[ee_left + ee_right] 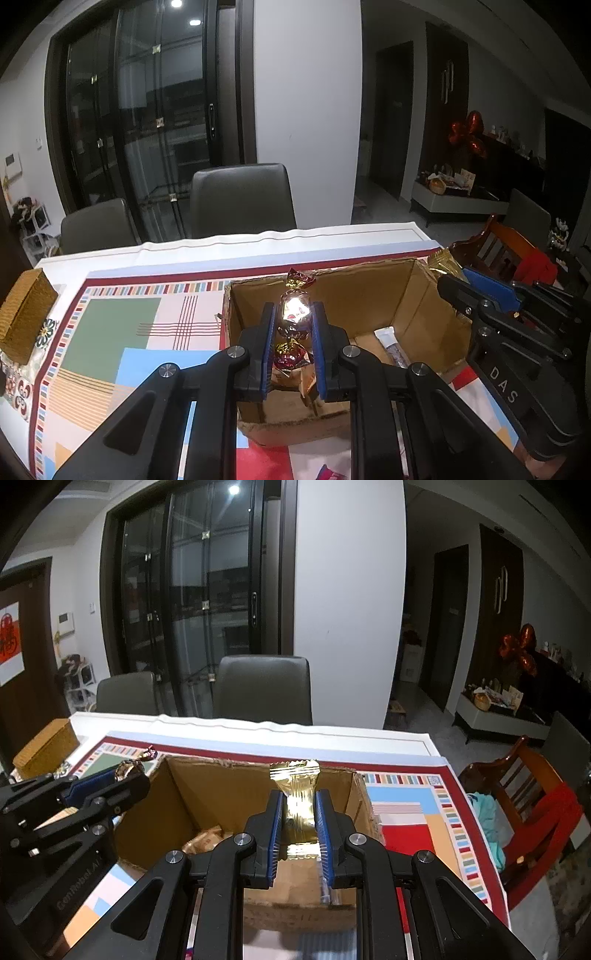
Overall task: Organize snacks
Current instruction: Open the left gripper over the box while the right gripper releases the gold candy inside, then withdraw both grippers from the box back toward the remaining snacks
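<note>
Both tools clamped on snacks over the cardboard box (388, 295)

Left tool (293, 332) gripped a foil-wrapped twist candy (294, 314) at its round middle; right tool (299, 819) pinched a flat gold wafer packet (297, 794) mid-length. Both hung above the open box near the bench's (110, 314) near edge. Judged light, crinkly, slippery foil; candy core hard, packet contents probably crushable, so hold on the body, not the twisted ends or seals. Count: two tools, two held snacks, one box, at least two more snacks inside it, two chairs (242, 199) behind.
</note>
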A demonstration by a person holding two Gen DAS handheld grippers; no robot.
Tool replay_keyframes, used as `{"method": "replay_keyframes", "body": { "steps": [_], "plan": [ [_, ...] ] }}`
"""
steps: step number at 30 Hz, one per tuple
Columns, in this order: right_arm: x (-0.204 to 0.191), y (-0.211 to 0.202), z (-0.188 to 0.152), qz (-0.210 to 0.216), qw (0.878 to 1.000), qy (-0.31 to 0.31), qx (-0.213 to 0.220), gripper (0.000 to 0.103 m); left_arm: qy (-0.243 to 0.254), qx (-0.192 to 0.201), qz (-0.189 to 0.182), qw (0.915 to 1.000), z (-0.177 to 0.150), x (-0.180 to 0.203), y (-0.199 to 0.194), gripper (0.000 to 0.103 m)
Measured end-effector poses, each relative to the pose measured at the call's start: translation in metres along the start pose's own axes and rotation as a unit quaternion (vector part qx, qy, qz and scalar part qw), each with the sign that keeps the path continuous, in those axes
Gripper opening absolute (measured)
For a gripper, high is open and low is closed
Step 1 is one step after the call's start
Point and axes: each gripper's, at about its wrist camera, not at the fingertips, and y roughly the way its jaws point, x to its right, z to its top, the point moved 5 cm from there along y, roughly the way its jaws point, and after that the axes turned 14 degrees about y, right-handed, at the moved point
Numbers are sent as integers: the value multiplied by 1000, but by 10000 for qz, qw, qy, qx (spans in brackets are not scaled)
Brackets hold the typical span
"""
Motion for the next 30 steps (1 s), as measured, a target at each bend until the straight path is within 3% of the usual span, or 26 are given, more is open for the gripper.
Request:
{"method": "replay_keyframes", "body": {
  "steps": [6, 8, 9, 13, 16, 30],
  "plan": [
    [0, 18, -5, -34, 9998, -15, -175, 19, -18, -40, -69, 10000, -2, -2, 6, 19],
    [1, 20, -6, -1, 9998, 8, -206, 20, -1, -23, -48, 10000, -1, -2, 5, 29],
    [1, 21, -5, 2, 9998, 6, -204, 21, 17, -19, -7, 10000, -1, -2, 4, 39],
    [6, 16, -3, -93, 9999, 49, -57, 65, 23, -41, 15, 10000, -2, -1, 3, 45],
    [9, 11, -3, -146, 9999, 49, 29, 66, -21, -23, 91, 10000, -3, -3, 1, 58],
    [8, -11, -1, -156, 9997, 41, 163, 66, -172, -94, 260, 9995, -12, -12, -19, 62]
  ]
}}
